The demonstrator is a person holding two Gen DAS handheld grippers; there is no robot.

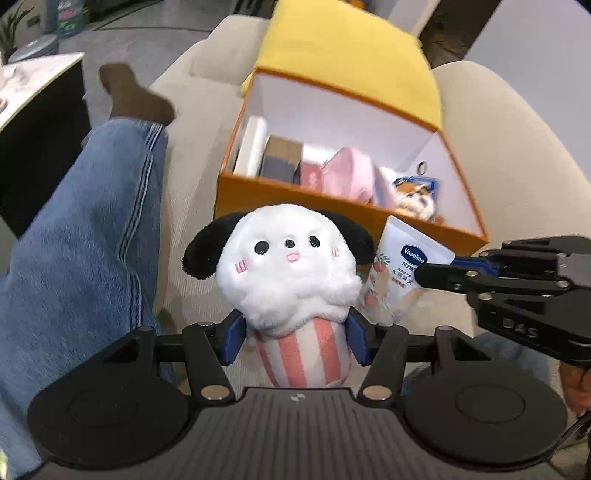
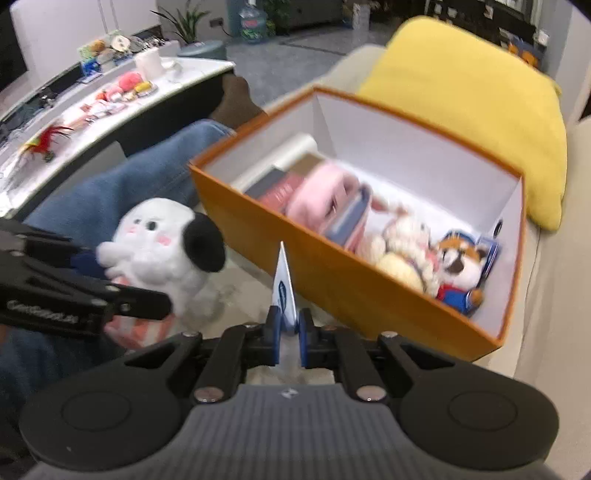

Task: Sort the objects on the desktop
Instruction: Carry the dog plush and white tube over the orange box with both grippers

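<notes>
Left gripper [image 1: 295,341]: your fingers clamp the plush dog [image 1: 291,266] at its striped base, just short of the orange box [image 1: 295,201].
Right gripper [image 2: 288,338]: your fingers pinch the Vaseline tube [image 2: 284,291], edge-on, beside the near box wall.
Box: far right end holds free room; left and middle packed.
Flanks: your leg [image 1: 81,236] left, sofa arm [image 1: 517,166] right.

A beige sofa [image 1: 509,155] filled most of the room in both views, and a yellow cushion [image 2: 476,107] lay on it against the back. To the left stood a low surface [image 2: 177,83] with a white marble-like top and dark sides. The floor [image 2: 295,55] was grey. A green plant [image 2: 186,22] and a large water bottle [image 2: 253,22] stood far behind.
</notes>
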